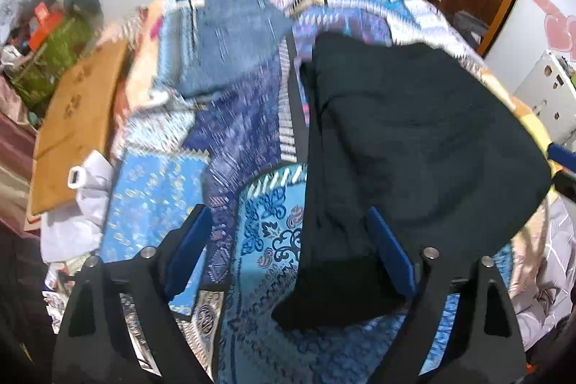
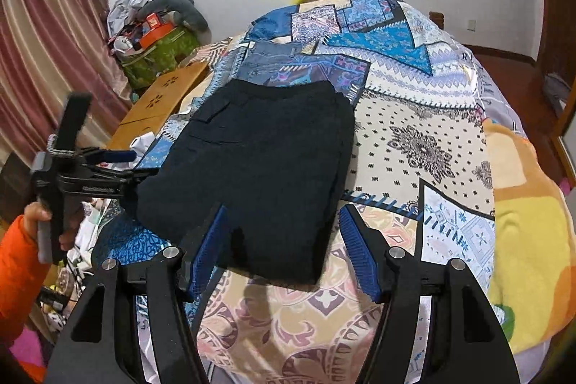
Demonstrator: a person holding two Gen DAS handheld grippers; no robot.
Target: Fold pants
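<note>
Folded black pants (image 2: 259,168) lie flat on the patterned bedspread (image 2: 414,117). In the right wrist view my right gripper (image 2: 284,240) hovers over their near edge, open, its blue pads (image 2: 360,254) wide apart and pressing nothing. My left gripper (image 2: 122,162) shows there at the pants' left edge, held by a hand in an orange sleeve (image 2: 18,258). The left wrist view is blurred. In it the black pants (image 1: 414,139) fill the right side. The left gripper (image 1: 289,240) is open, the pants' near corner below and between its fingers (image 1: 187,251), untouched.
Folded blue jeans (image 2: 273,56) lie farther up the bed. A wooden board (image 2: 162,96) leans at the bed's left side, with a green box (image 2: 158,53) of clutter and pink curtains (image 2: 46,42) beyond. White cloth (image 1: 90,204) lies beside the board. A yellow-orange blanket (image 2: 529,222) covers the right edge.
</note>
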